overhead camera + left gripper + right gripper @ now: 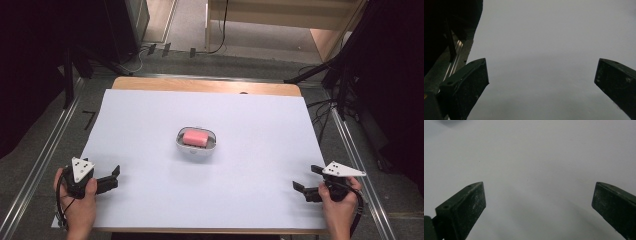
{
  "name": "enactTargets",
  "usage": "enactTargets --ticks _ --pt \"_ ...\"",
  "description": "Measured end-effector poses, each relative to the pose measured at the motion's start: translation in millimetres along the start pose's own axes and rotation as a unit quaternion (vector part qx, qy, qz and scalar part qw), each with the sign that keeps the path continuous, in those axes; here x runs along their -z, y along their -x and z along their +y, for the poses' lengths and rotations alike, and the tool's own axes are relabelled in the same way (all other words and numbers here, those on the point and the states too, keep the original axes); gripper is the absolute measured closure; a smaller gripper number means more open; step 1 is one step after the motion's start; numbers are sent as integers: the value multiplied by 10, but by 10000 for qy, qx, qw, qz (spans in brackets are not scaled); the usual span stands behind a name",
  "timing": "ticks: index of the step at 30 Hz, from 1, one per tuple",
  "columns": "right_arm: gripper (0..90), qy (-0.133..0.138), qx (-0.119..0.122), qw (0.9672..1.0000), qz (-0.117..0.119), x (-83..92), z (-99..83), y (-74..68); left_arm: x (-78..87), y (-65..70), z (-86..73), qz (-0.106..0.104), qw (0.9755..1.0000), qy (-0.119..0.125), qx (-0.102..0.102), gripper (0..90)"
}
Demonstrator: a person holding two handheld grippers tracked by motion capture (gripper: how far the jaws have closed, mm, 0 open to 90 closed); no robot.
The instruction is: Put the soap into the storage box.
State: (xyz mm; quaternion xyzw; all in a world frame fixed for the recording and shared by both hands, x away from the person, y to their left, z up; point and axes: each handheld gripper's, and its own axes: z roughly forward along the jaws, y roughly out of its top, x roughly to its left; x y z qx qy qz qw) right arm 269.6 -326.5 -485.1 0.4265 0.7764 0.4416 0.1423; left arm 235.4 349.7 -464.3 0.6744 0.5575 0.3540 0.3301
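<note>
Left gripper (111, 178): jaws spread wide, nothing between them, low over the white surface (150, 125) near its edge.
Right gripper (306, 179): jaws likewise released and empty.
Dish (196, 141): well ahead of both jaw pairs, midway between them, holding a pink block (195, 138).
Step, as I judge it: reaching for the dish; approach level, jaws kept wide to straddle block or rim.
Hard to tell: whether the block is soap or sponge; dish depth.

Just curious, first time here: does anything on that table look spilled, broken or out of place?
Nothing stands out. The pink block lies inside the white dish mid-table, the white sheet lies flat and clean, and both tools are open near its front corners.
</note>
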Motion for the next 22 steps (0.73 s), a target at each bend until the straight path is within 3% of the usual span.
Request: enactTargets --ticks 16,22 --pt "0 315 -134 9993 -143 75 -76 54 -2 -4 0 -5 10000 2 33 0" --pt "0 394 -174 9984 -377 86 -84 39 -3 -4 1 2 10000 -13 30 0"
